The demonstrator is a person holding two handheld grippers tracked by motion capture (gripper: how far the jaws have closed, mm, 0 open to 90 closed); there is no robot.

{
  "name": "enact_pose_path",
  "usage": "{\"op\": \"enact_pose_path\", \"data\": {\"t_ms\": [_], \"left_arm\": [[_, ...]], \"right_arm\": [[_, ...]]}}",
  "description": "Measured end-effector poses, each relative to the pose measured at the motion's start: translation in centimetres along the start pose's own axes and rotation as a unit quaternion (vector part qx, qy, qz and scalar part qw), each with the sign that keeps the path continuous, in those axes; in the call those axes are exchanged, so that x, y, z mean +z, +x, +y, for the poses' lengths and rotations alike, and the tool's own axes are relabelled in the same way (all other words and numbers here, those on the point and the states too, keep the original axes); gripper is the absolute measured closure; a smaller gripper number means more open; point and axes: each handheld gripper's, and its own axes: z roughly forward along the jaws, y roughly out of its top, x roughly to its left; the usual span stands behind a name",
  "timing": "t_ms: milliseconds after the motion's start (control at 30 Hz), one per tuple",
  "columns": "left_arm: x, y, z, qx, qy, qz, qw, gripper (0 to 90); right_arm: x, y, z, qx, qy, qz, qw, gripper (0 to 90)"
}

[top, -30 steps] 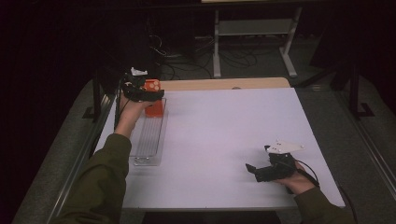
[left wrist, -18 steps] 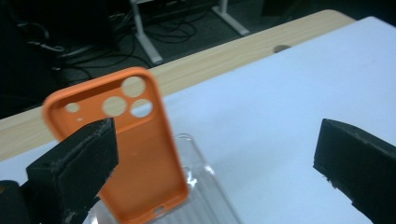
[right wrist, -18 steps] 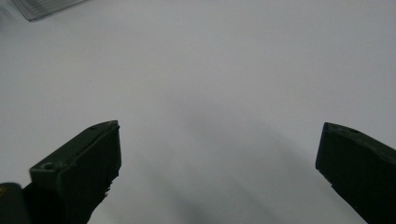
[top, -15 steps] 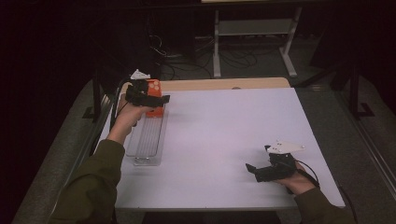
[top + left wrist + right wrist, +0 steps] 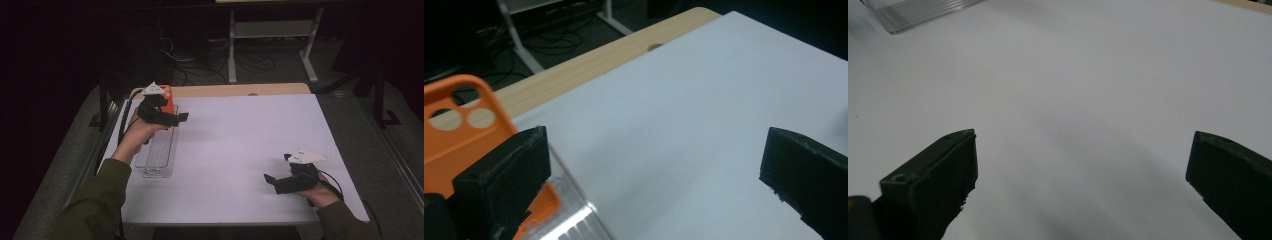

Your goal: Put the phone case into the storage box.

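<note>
The left gripper is hovering over the far end of a clear tray at the left side of the white table, with its jaws spread wide and holding nothing. In the left gripper view, an orange phone case is showing just behind the left-hand jaw, its camera cutouts visible at the top, and it is standing at the tray's far end; whether the jaw is touching the case cannot be told. In the high view the case is peeking out in orange behind the gripper, near the table's far left corner, where a strip of bare wood is running along the far edge. The right gripper is resting low near the front right of the table, well apart from the tray and the case, with a grey three-cornered plate on top. Its jaws are also standing wide apart and gripping nothing, pointing across bare white surface, with a corner of the tray showing far off at the top left of the right gripper view.
</note>
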Motion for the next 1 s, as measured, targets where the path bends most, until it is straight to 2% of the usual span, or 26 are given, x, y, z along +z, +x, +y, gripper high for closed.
{"op": "enact_pose_path", "data": {"t_ms": [100, 167, 300, 533, 733, 867, 1000], "left_arm": [[0.0, -0.5, -0.5, 0.005, 0.002, -0.011, 0.9999, 0.0], [0.0, -0.9, -1.0, -0.001, 0.001, -0.020, 0.9998, 0.0], [0.0, -1.4, -1.7, -0.002, -0.002, -0.030, 0.9996, 0.0], [-0.7, -2.5, -3.0, 0.012, -0.002, -0.048, 0.9988, 0.0], [-1.3, -3.4, -4.4, 0.023, -0.008, -0.064, 0.9976, 0.0], [-1.7, -3.8, -5.4, 0.031, -0.011, -0.067, 0.9972, 0.0], [-2.1, -4.3, -6.4, 0.023, -0.018, -0.072, 0.9970, 0.0]], "right_arm": [[-0.2, 0.0, 0.2, -0.003, -0.007, 0.004, 1.0000, 0.0], [-0.3, 0.0, 0.4, -0.003, -0.010, 0.006, 0.9999, 0.0], [-0.4, -0.1, 0.6, -0.001, -0.012, 0.010, 0.9999, 0.0], [-0.8, -0.3, 1.2, -0.011, -0.026, 0.010, 0.9996, 0.0], [-1.0, -0.2, 1.5, -0.011, -0.025, 0.011, 0.9996, 0.0], [-1.1, -0.2, 1.6, -0.014, -0.027, 0.013, 0.9995, 0.0], [-1.2, -0.2, 1.8, -0.015, -0.029, 0.014, 0.9994, 0.0]]}}
